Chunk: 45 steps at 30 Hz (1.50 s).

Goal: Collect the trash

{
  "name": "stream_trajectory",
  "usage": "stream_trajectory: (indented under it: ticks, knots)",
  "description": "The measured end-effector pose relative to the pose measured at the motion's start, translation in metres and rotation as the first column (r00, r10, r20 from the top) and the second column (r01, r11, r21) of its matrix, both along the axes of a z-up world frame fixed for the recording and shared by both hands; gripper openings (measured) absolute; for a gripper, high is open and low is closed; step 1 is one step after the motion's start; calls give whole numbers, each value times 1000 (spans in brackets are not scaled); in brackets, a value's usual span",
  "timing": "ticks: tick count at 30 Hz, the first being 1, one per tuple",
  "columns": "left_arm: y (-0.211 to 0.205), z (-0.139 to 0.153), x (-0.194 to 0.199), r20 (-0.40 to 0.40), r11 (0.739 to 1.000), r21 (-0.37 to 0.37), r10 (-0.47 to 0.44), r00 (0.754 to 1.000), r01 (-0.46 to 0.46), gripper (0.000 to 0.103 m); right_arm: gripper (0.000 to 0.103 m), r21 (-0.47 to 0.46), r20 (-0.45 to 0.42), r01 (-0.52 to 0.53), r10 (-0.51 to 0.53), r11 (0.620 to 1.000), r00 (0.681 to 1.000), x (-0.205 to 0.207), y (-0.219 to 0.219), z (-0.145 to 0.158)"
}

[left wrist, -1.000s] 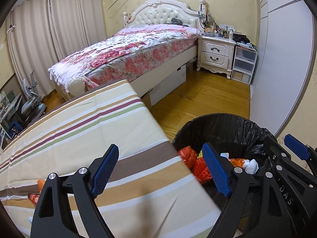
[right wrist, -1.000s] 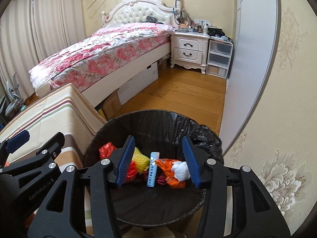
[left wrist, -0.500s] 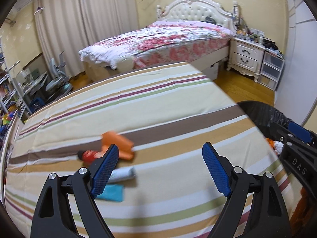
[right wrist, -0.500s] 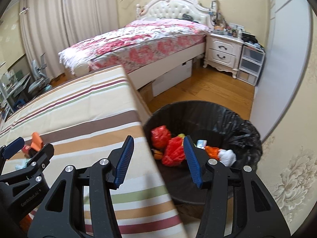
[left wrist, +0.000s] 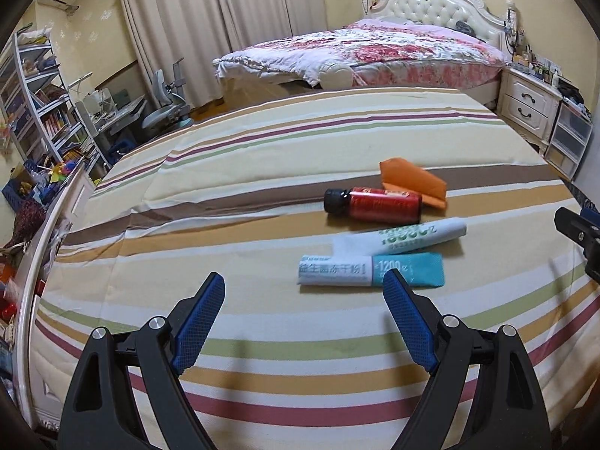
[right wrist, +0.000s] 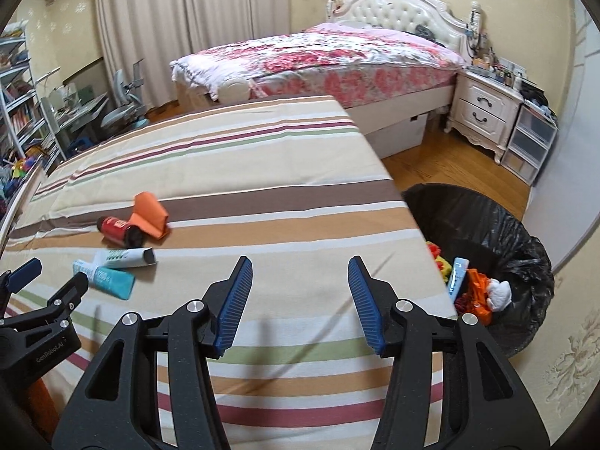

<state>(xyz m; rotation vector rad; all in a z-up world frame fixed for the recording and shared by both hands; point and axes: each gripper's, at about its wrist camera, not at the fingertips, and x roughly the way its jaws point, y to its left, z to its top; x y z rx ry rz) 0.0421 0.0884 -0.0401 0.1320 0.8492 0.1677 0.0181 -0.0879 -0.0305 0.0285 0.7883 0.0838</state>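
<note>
A: Trash left: teal-and-white sachet (left wrist: 369, 270), white sachet (left wrist: 403, 239), red bottle (left wrist: 373, 205), orange wrapper (left wrist: 412, 183), clustered on the striped bedspread (left wrist: 240, 172). Bin (right wrist: 498, 232) off its right edge, already holding pieces.

B: Step?

A: Reaching for the next pickup. Left gripper (left wrist: 303, 317) is wide open, empty, angled down just short of the teal sachet; needs to straddle it.

B: Right?

A: Right gripper (right wrist: 298, 300) is half open, empty, over bare bedspread.

Bottle (left wrist: 371, 205) and tubes (left wrist: 401, 238) on striped sheet (left wrist: 262, 157), bin (right wrist: 487, 232) right of it, bed (right wrist: 318, 52) behind.
</note>
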Motion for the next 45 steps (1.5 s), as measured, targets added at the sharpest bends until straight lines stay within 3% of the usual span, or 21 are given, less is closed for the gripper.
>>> stream_trajectory:
  ticks: [16,32,45]
  knots:
    - [-10,-14,15,-34,999,44,-26,999,27,84,52,18,-1,-3,3,1000,1000,0,-1,0]
    - [9,-12,15,-63,999,-37,31,998,-33,84,52,24,-6,-15,15,1000,1000,2,0,-3]
    - [49,-11,7,-57,992,-41,120,991,-123,84,52,18,-28,-163,164,986,986,26,60,0]
